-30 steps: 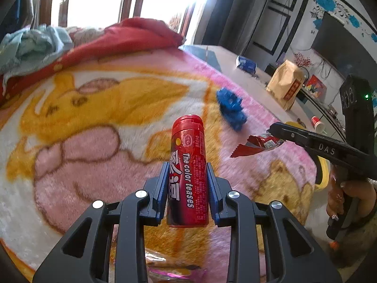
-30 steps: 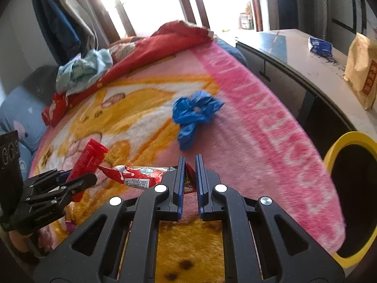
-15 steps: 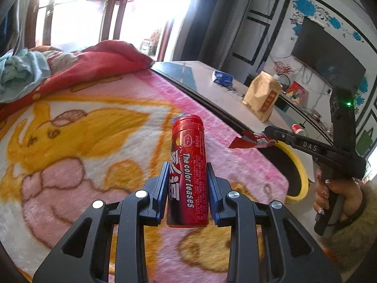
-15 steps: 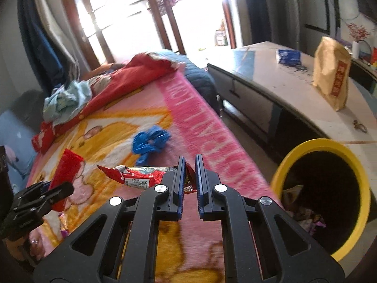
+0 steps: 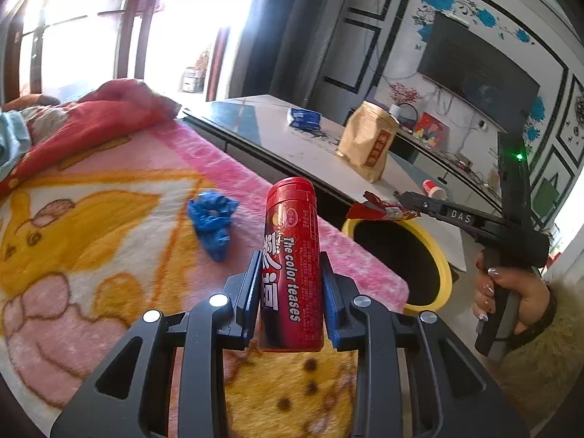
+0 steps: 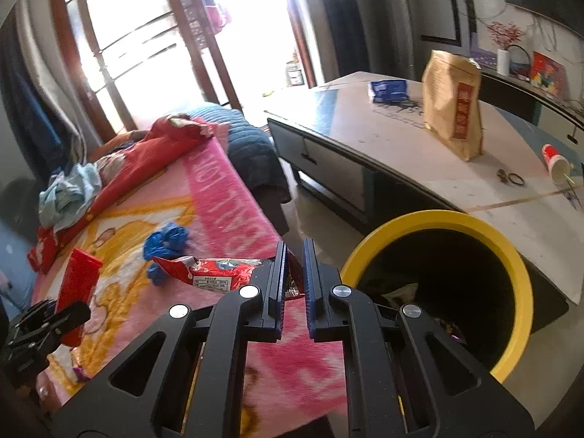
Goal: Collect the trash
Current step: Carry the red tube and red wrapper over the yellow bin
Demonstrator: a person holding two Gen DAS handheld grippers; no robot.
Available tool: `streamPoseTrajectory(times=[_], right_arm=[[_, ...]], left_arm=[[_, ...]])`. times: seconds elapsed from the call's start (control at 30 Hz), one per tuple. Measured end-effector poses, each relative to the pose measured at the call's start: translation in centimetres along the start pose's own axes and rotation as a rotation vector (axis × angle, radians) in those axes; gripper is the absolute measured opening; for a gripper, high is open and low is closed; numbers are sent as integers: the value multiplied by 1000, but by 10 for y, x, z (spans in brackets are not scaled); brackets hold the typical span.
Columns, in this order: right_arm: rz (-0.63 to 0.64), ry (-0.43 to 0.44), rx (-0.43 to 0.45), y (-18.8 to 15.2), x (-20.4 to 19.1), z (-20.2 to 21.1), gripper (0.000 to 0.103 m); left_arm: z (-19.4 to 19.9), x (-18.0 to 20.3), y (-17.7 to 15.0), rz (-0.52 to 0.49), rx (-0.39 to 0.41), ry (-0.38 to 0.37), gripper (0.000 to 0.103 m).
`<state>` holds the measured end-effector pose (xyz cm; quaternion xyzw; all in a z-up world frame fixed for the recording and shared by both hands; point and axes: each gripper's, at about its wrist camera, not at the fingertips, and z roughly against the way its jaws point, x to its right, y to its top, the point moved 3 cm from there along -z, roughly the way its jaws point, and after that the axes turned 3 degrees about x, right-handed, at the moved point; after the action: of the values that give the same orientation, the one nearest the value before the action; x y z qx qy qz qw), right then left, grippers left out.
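My left gripper [image 5: 292, 284] is shut on a red cylindrical candy tube [image 5: 292, 262], held upright above the pink blanket [image 5: 109, 219]. My right gripper [image 6: 293, 273] is shut on a red snack wrapper [image 6: 215, 273], which sticks out to the left. In the left wrist view the right gripper [image 5: 405, 204] holds the wrapper [image 5: 379, 210] over the far rim of the yellow-rimmed black bin [image 5: 434, 252]. The bin [image 6: 507, 252] stands by the bed's edge with trash inside. A crumpled blue bag [image 5: 213, 219] lies on the blanket [image 6: 233, 197].
A low table [image 6: 383, 138] stands behind the bin with a brown paper bag [image 6: 452, 106], a blue packet [image 6: 388, 89] and a red cup [image 6: 556, 164]. Red bedding and clothes [image 6: 127, 160] are piled at the bed's far end. More wrappers lie at the bed's near edge [image 6: 78, 368].
Both grippers have swung right from over the blanket toward the bin, each still holding its item. The right gripper with the wrapper now reaches the bin's rim.
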<state>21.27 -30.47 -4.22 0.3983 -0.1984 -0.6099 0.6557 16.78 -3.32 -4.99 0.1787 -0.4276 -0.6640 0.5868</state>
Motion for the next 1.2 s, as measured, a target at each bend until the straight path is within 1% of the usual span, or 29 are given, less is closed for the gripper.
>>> streamPoseTrajectory(times=[0.6,0.97,1.2], right_arm=[[-167,-134,26,-5,87,15,5],[-275,-213,30,-12,136,20,5],[-308,-273,36,-15,158,22,5]], left_arm=[[-43,67,-4,-88,-53,-110,28],[-78,107,-7,-131,-91,-183,28],[-103,130,-11,-164,-114,-215,28]])
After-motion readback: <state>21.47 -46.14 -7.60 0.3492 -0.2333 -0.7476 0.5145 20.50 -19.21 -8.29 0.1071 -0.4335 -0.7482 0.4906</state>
